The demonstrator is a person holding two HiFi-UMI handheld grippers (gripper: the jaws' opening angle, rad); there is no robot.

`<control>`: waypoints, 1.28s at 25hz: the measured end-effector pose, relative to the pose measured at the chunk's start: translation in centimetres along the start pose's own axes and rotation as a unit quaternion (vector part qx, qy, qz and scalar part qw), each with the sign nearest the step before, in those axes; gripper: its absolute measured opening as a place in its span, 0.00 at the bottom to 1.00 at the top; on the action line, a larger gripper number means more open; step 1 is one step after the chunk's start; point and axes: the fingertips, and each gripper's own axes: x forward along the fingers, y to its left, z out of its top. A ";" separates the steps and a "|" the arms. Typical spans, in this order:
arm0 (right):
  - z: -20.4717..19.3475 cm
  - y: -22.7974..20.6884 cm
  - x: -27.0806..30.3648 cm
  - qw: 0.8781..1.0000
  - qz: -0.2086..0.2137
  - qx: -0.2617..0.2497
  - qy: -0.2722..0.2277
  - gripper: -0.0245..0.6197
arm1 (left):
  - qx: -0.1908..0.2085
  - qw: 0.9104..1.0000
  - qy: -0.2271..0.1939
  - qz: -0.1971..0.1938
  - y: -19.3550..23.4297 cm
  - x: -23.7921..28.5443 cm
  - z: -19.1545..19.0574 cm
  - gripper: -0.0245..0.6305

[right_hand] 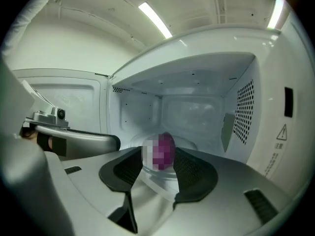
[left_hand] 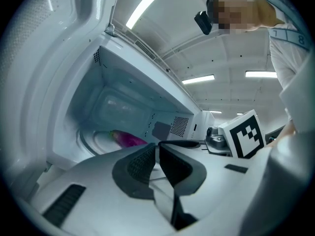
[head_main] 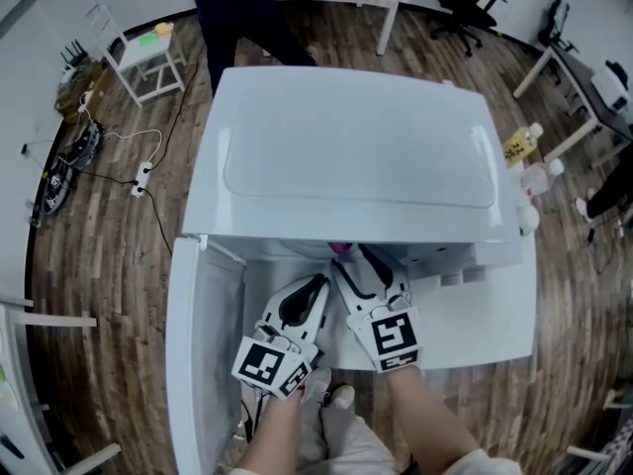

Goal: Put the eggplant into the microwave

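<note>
We list the eggplant (right_hand: 166, 149) delivered onto the microwave (head_main: 356, 146) turntable (left_hand: 97, 139), hence right claw (right_hand: 158, 155) released, left claw (left_hand: 157, 149) clenched empty.

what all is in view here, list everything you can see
microwave: one, white, centre, door swung open to the left
eggplant: one, purple, inside the microwave on the turntable
turntable: one, clear glass, microwave floor
bottles: at least two, one with a yellow label, right of the microwave
office chair: one, black, far right
small stand: one, white, far left on the wood floor
power strip: one, white, floor at left
standing person: one, dark clothes, behind the microwave
left gripper: one, white, shut and empty, at the microwave opening
right gripper: one, white, jaws apart, aimed at the eggplant, not gripping it
</note>
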 end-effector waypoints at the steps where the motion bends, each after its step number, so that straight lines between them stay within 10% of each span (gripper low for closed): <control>1: 0.1 0.0 -0.2 1.000 -0.001 -0.001 -0.001 0.36 | 0.000 1.000 -0.001 -0.001 -0.1 0.0 0.1 0.08; 32: 1.9 1.8 -8.3 1.000 0.010 0.009 -0.021 0.10 | 0.018 0.997 0.023 -0.071 -5.7 -1.2 1.0 0.08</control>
